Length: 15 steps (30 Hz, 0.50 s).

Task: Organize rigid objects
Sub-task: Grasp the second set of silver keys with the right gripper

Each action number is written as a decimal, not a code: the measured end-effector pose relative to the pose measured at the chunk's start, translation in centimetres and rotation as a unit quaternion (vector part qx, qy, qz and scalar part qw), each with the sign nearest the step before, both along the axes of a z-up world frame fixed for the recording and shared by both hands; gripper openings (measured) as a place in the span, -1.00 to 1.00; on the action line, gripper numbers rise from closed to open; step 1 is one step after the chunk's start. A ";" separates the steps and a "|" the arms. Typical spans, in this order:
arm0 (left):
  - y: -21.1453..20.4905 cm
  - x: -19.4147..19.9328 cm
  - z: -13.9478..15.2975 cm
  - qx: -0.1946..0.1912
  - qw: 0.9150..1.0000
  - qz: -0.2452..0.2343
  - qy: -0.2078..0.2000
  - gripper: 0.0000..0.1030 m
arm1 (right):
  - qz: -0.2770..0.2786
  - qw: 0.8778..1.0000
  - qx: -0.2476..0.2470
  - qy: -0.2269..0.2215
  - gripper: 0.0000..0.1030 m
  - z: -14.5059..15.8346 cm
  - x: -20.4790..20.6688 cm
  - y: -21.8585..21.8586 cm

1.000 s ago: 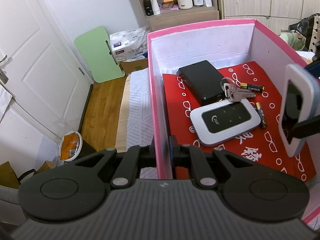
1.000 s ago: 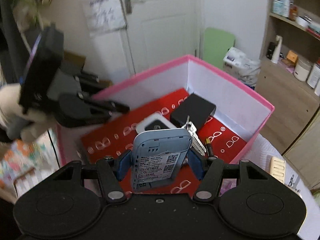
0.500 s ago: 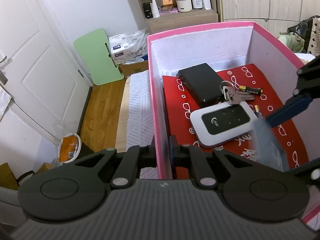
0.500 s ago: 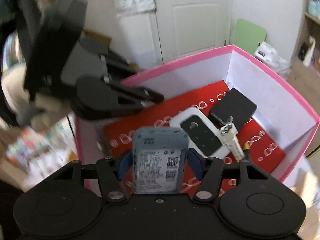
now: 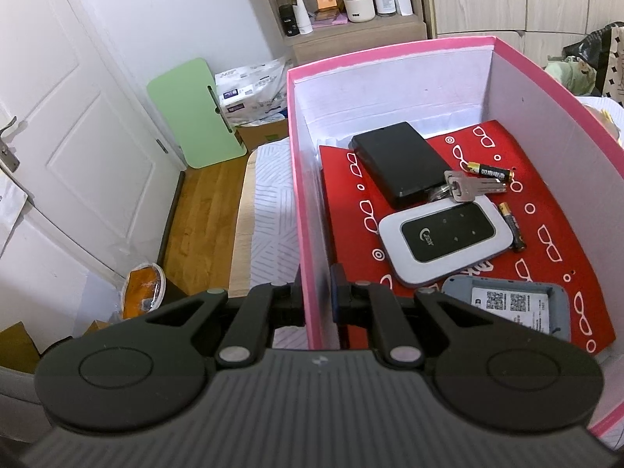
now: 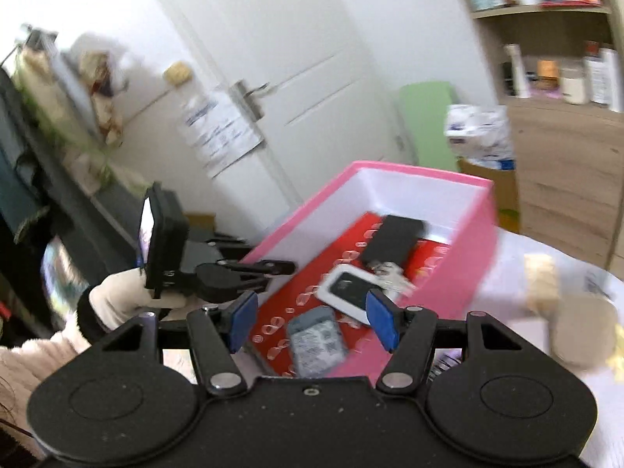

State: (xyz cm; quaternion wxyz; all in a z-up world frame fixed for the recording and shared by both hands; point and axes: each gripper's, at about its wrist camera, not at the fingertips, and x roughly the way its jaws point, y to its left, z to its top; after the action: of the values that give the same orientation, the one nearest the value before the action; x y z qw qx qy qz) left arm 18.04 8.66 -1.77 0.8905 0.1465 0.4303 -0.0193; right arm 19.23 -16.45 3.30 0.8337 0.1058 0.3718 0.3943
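Two routers (image 5: 444,236), keys (image 5: 468,189), pink box (image 5: 390,52)

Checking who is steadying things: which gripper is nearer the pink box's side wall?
Left. The left gripper is shut on the pink cardboard box's side wall; the right gripper hangs open above the box's near end, apart from that wall.

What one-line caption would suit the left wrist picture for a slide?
Left gripper clamps the pink box wall; inside lie a black case, keys, two batteries and two pocket routers.
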 end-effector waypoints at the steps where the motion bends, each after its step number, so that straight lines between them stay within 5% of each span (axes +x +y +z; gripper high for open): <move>1: -0.1 0.0 0.0 0.001 1.000 0.000 0.000 -0.82 | -0.013 1.000 0.001 0.000 0.29 -0.3 -0.4 -1.0; 8: -0.1 0.0 -0.1 0.001 1.000 0.001 0.000 -0.82 | -0.091 0.996 0.008 0.021 0.29 -3.9 -2.1 -5.2; 15: -0.3 0.0 -0.1 0.010 1.000 0.001 0.000 -0.82 | -0.094 0.988 -0.114 -0.040 0.30 -7.4 -3.3 -4.6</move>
State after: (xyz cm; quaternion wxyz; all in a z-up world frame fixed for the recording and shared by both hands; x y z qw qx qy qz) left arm 18.03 8.36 -1.90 0.8890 0.1550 0.4307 -0.0145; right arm 15.90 -21.07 -4.10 0.8879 0.0285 0.3688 0.2735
